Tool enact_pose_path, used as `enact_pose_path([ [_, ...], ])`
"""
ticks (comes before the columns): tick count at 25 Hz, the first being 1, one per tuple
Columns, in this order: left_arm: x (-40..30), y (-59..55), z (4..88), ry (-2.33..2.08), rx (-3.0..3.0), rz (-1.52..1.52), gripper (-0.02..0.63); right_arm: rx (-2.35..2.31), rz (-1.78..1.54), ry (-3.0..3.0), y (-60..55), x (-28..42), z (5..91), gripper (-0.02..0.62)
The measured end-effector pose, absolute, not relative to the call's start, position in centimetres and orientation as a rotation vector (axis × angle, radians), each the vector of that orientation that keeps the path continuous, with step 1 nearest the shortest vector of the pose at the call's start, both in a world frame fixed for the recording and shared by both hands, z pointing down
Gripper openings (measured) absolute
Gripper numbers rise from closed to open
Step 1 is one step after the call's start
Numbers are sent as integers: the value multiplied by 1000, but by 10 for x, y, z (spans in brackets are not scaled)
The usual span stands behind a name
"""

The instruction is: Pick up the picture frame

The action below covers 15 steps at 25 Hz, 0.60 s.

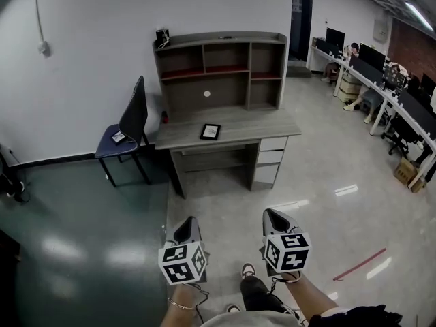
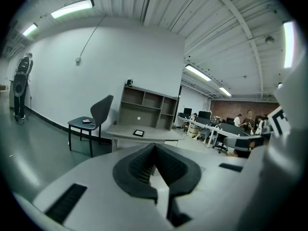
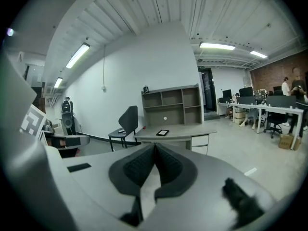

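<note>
The picture frame is small, black-rimmed with a pale inside, and lies flat on a grey desk far ahead. It also shows tiny as the frame in the left gripper view and as the frame in the right gripper view. My left gripper and right gripper are held side by side low in the head view, well short of the desk. Both point toward it. Each has its jaws shut with nothing between them, seen again at the left gripper and right gripper.
A hutch with open shelves stands on the desk's back. A dark chair with a small item on its seat is left of the desk. Office desks with monitors and seated people line the right side. Red tape marks the floor.
</note>
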<state>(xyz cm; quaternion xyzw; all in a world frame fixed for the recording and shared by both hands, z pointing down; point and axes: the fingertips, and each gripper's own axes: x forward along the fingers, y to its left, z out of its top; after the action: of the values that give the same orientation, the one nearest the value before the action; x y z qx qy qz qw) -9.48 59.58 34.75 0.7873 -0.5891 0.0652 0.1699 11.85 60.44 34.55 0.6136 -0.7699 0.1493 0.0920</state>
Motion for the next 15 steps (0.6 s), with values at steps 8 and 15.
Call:
enact_pose_path([
  [8,-99,546,351,-1701,2216,205,3,1822,450,-2289,545,120,348,32],
  [15,-92,491,360,-1728,2178,236,3,1782,474,-2309,479,127,355,32],
])
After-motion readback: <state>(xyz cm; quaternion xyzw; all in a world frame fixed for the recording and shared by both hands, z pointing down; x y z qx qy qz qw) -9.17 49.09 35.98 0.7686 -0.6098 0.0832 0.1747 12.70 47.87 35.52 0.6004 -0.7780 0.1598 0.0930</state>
